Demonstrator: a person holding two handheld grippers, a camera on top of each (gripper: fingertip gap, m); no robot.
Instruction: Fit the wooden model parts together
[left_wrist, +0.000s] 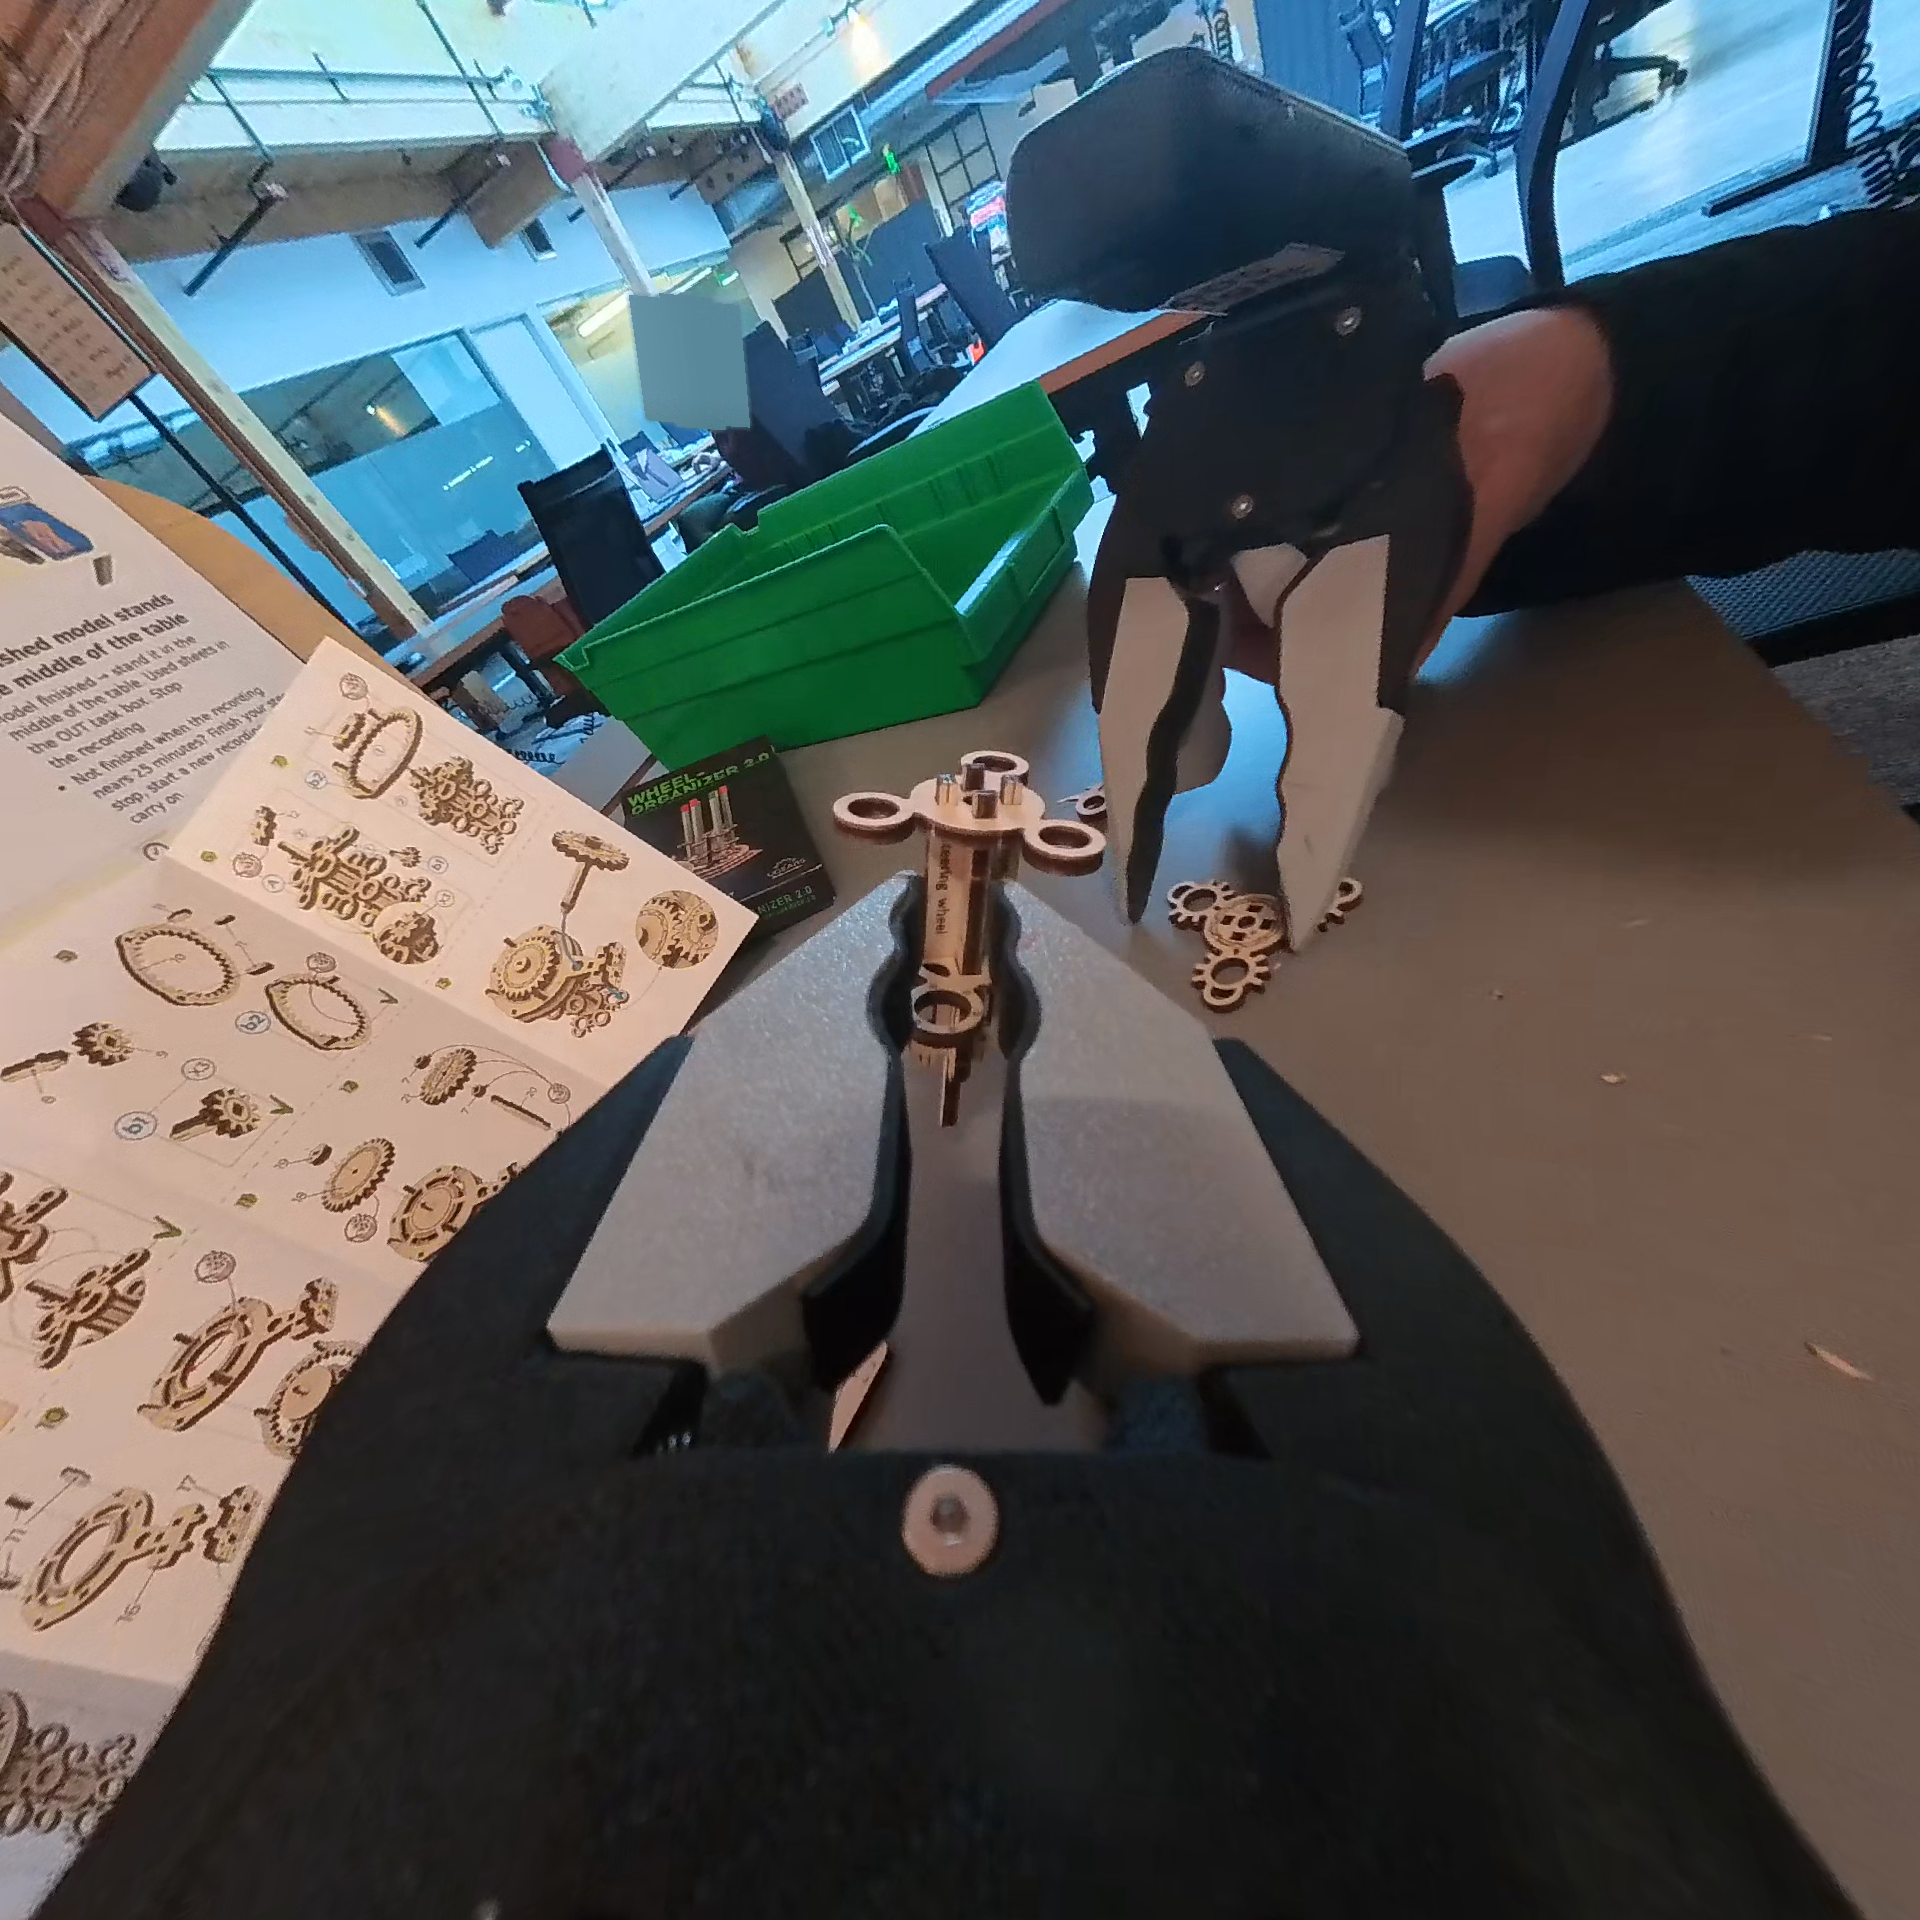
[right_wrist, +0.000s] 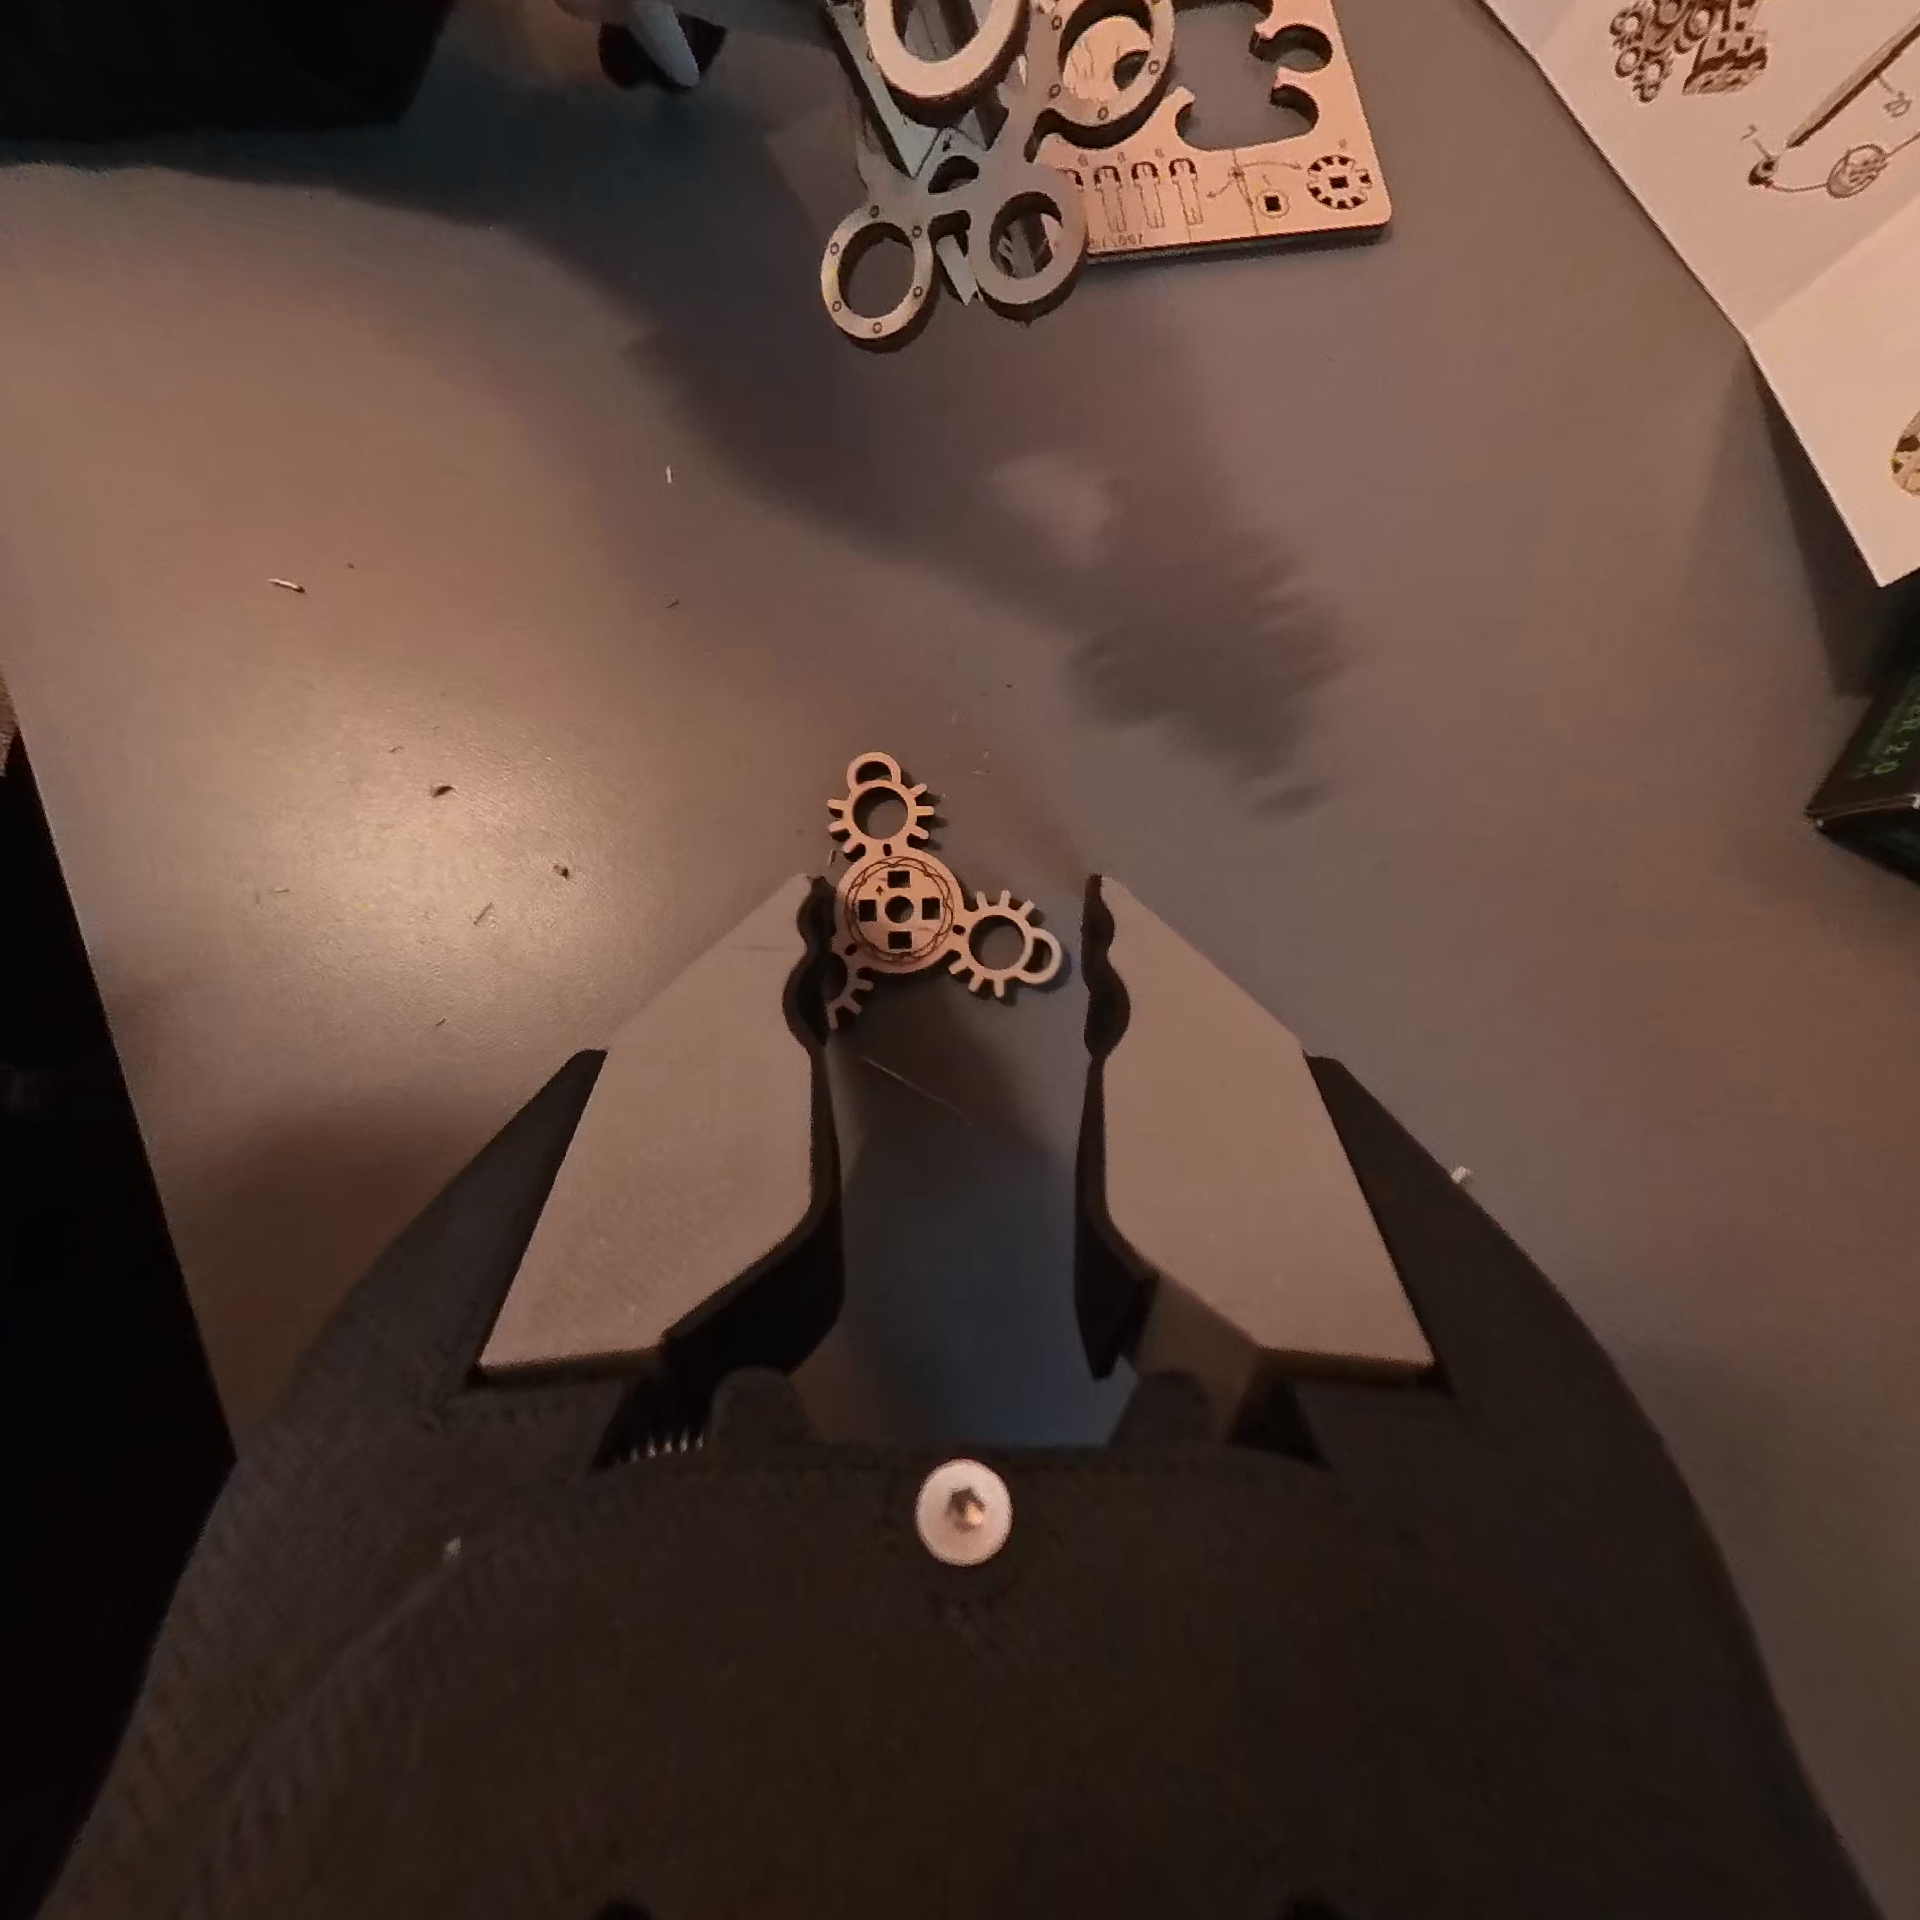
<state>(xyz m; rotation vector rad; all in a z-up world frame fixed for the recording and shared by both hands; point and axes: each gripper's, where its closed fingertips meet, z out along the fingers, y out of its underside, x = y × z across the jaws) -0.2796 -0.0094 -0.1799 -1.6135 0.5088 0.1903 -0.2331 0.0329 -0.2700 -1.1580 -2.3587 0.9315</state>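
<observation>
Wooden shaft assembly (left_wrist: 951, 940) is sitting clamped upright between the left gripper (left_wrist: 951, 997) fingers, its three-ringed plate on top. Farther off, the right gripper (right_wrist: 948, 940) is straddling a three-lobed gear piece (right_wrist: 920, 914) flat on the grey table (right_wrist: 416, 623), fingers wide; closing should probably centre on its hub so the thin wood lifts level.

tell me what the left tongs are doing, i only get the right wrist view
Observer: The left tongs are shut on a wooden shaft assembly.
Operator: which end faces out
Observer: Its ringed plate faces away from the tongs, with pins standing out of it.
Operator: are my tips down
Observer: The right tongs have their tips down at the table, either side of the gear piece.
</observation>
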